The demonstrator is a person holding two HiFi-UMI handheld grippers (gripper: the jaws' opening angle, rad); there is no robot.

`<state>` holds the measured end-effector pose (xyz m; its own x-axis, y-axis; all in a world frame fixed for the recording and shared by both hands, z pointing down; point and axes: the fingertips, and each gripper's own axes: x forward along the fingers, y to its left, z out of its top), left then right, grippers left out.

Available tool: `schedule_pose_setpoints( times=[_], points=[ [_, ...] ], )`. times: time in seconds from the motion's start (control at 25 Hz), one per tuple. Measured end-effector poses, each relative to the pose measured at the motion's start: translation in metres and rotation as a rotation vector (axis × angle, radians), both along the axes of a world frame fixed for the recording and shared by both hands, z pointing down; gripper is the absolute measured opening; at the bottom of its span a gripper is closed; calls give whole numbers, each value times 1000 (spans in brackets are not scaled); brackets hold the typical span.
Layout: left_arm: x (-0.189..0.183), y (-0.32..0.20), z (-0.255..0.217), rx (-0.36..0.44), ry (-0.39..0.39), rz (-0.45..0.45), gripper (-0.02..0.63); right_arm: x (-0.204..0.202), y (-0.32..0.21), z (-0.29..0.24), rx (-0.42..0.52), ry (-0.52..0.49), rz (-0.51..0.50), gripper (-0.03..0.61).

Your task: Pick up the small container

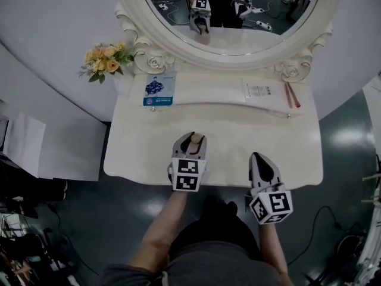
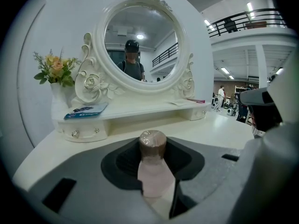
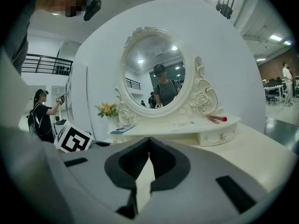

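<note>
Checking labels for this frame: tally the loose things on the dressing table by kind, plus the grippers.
small bottle: 1
flower bunch: 1
blue packet: 1
white card: 1
red sticks: 2, as far as the head view shows
grippers: 2 (left gripper, right gripper)
Total: 8

Overhead head view, gripper views facing mirror (image 1: 238,37)

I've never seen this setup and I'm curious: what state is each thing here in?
small container: capped, upright.
left gripper: fingers closed on the small container.
right gripper: fingers shut, empty.
drawers: closed.
blue packet: lying flat on the shelf.
</note>
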<state>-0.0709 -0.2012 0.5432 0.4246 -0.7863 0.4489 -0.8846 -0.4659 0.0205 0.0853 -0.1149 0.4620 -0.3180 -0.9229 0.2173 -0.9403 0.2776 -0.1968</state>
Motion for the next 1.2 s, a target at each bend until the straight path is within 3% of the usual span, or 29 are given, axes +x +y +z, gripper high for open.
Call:
schedule_pose_setpoints(
  times=[1.2],
  points=[
    [5,1,-120,182,18,29,137,-4,-6,-31,100,-19,-57,5]
  ],
)
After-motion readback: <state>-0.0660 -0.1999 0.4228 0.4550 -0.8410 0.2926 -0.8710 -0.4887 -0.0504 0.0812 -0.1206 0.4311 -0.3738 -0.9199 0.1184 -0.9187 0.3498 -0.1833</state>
